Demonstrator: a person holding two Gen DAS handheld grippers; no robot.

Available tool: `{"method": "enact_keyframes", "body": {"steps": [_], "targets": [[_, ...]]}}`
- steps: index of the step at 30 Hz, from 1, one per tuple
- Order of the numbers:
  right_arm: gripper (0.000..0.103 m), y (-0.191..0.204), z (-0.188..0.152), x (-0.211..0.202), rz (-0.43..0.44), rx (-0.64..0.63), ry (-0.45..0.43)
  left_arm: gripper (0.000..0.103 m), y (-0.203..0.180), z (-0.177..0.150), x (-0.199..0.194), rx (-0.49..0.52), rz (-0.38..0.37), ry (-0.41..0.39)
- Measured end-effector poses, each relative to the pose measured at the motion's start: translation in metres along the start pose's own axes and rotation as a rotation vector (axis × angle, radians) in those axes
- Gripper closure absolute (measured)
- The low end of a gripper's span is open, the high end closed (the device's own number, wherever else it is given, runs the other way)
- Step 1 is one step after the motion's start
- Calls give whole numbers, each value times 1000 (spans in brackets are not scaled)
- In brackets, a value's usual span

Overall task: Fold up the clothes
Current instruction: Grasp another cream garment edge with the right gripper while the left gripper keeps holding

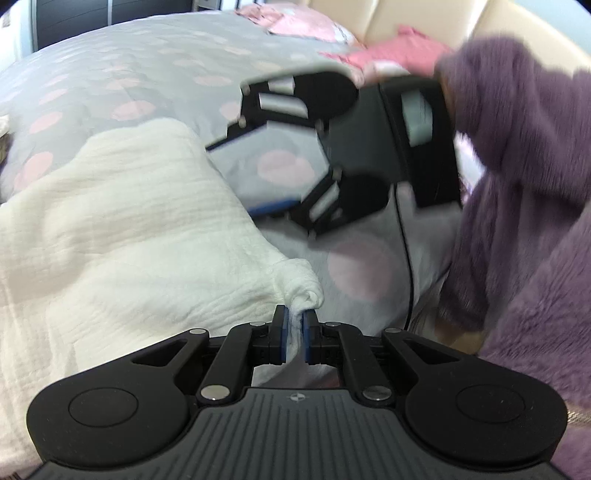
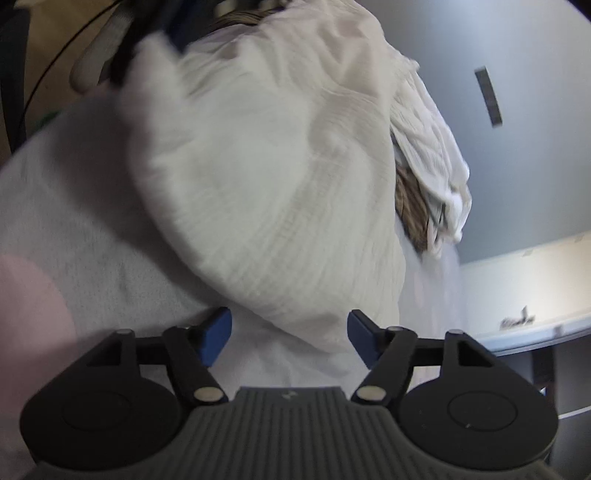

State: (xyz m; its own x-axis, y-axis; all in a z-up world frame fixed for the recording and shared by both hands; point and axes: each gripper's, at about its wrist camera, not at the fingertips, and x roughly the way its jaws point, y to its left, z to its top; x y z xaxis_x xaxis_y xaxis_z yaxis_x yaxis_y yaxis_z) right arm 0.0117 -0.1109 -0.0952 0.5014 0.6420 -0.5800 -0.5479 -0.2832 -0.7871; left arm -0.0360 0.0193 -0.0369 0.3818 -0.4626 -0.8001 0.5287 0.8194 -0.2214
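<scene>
Your left gripper pinches the white cloth's corner; your right gripper, jaws spread and empty, faces its rounded fold dead ahead.

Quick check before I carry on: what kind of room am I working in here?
Most likely a bedroom. The white garment lies on a bed with a grey duvet dotted pink, a padded cream headboard stands behind it, and pink folded clothes sit near that headboard.
</scene>
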Motion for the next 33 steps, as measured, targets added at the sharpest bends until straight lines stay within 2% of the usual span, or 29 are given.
{"method": "enact_keyframes", "body": {"steps": [5, 7, 8, 9, 14, 18, 20, 21, 23, 25, 29, 33], "targets": [[33, -2, 4, 17, -107, -9, -43, 97, 9, -2, -24, -91, -28, -78], [50, -8, 5, 24, -124, 12, -42, 97, 11, -3, -32, -125, -35, -107], [74, -11, 5, 28, -120, 21, -31, 97, 11, -3, -36, -142, -38, -120], [83, -15, 5, 30, -110, 34, -27, 97, 13, -4, -41, -157, -34, -132], [90, -41, 11, 26, -69, 108, -31, 97, 6, -16, -59, -169, 45, -138], [90, -59, 17, 18, -56, 114, -29, 92, -11, -16, -63, -96, 138, -99], [90, -65, 19, 14, -35, 108, -26, 75, -19, -16, -66, -60, 175, -86], [90, -66, 21, 11, -21, 102, -23, 71, -23, -15, -69, -48, 195, -91], [90, -68, 25, 6, 7, 85, -14, 56, -32, -13, -75, -26, 233, -106], [90, -70, 29, 1, 36, 89, -2, 50, -40, -7, -77, 2, 267, -124], [90, -82, 36, -2, 74, 136, 19, 48, -56, 8, -54, 53, 343, -89], [90, -92, 39, 0, 99, 199, 46, 48, -72, 17, -22, 34, 430, -66]]}}
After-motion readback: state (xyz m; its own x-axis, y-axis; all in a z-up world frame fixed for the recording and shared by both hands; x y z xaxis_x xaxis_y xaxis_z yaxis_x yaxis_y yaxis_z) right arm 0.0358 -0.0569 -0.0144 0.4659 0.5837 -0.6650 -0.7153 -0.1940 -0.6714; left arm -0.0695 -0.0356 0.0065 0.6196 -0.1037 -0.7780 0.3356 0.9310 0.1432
